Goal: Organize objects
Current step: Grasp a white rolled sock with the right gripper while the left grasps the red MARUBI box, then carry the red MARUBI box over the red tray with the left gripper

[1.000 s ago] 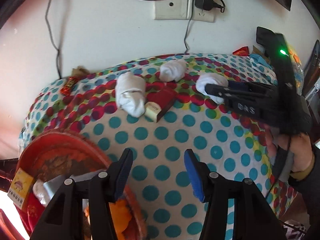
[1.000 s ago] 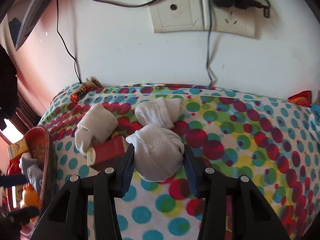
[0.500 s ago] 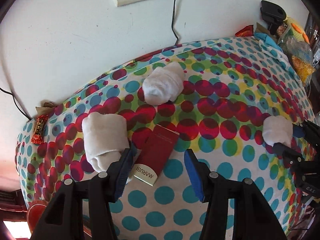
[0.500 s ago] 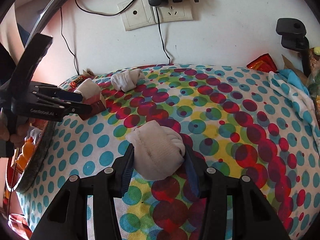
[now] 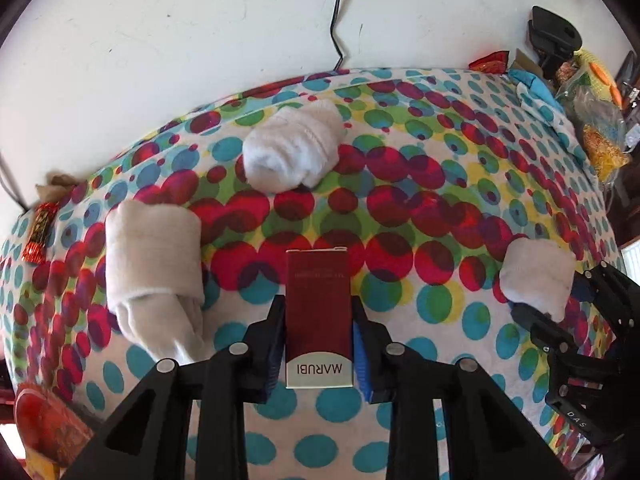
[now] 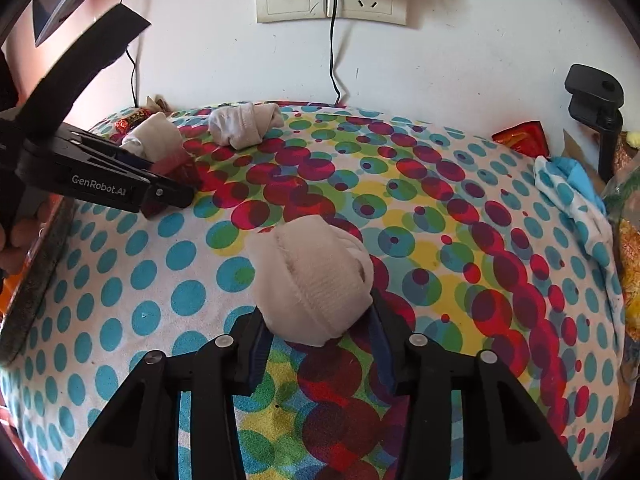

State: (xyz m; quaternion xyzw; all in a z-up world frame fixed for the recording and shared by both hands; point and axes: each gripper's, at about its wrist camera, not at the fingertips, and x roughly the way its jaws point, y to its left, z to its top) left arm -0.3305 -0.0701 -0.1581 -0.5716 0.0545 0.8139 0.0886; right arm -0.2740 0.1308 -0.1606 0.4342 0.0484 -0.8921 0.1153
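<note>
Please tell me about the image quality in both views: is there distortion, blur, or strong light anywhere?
Left wrist view: strong fisheye bending curves the dotted tablecloth into a dome; the red box between the left gripper is sharp, its MARUBI lettering readable upside down. Right wrist view: same curvature, dark corners; the rolled sock in the right gripper is crisp; warm pinkish light tints the upper left wall.

My left wrist camera looked along its gripper point(image 5: 319, 326), low and close over the dotted bench point(image 5: 400, 216), toward the wall. My right wrist camera faced the same wall from farther right. Both views shared the rolled white sock point(image 5: 294, 150) point(image 6: 244, 125) and wall cable point(image 5: 340, 20) point(image 6: 332, 60).
</note>
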